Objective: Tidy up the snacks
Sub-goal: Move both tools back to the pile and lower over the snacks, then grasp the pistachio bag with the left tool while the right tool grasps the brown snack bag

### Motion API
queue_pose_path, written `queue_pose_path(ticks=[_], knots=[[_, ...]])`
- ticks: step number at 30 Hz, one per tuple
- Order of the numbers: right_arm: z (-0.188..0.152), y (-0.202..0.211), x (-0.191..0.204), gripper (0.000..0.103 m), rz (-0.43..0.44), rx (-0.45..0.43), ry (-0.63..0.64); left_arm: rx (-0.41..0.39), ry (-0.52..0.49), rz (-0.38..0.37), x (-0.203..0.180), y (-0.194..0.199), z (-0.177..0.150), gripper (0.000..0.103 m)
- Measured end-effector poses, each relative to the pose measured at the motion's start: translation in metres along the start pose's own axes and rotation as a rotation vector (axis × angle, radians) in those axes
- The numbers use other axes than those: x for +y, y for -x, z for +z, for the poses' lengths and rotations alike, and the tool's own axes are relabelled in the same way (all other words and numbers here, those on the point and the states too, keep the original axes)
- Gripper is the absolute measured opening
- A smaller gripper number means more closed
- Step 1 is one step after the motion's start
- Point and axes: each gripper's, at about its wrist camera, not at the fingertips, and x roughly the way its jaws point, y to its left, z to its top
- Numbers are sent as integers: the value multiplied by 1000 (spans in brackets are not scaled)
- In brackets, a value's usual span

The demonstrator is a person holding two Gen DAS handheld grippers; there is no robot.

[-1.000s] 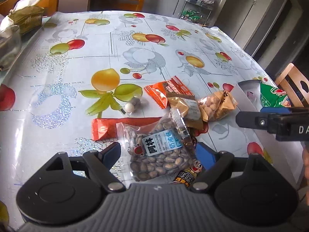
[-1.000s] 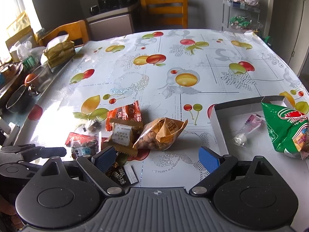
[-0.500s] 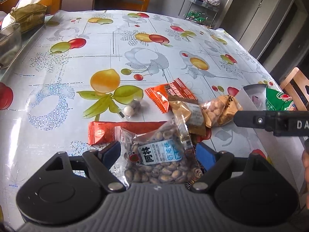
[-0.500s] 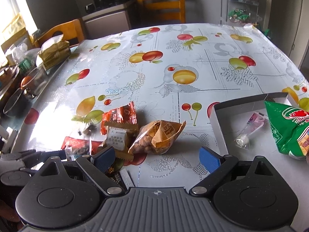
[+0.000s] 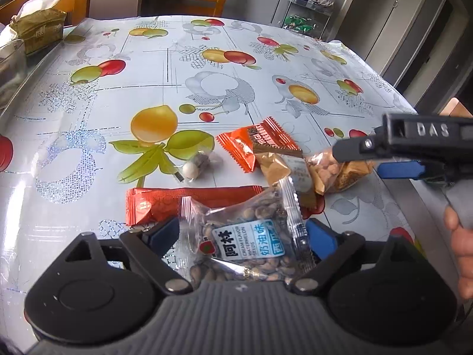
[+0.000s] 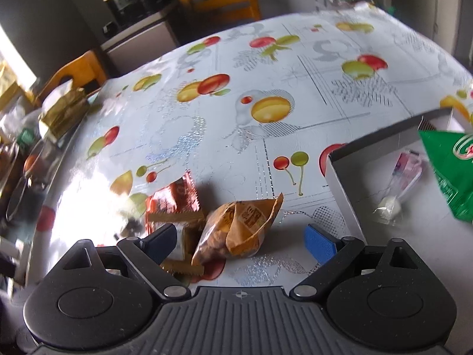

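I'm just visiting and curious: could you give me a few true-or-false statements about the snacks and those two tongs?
1. The clear watermelon-seed packet lies between the open left tongs. True.
2. The white cardboard box has nothing in it. False: a green crinkly bag and a small clear candy wrapper lie inside.
3. The right tongs are clamped shut. False: they are open around the tan peanut bag.
4. A long red stick packet lies on the fruit-print tablecloth. True.
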Motion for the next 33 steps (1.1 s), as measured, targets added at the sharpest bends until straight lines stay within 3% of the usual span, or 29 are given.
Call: queue_pose_path(ticks=[9,15,17,19,27,33], knots=[[1,-22,-1,88,4,23,-7,12,-18,-6,0,-6,0,95],[1,-29,-1,72,5,19,5,17,-39,-6,-1,-7,2,95],[3,-29,-2,60,13,18,6,24,-49,-6,-2,-8,3,95],[5,-29,-3,58,15,19,-1,31,-61,-10,-2,-8,4,95],[4,-25,-8,52,18,14,-20,49,-82,-22,-2,-6,4,91],[0,-17,-12,51,19,1,-39,47,-83,-20,0,1,4,81]])
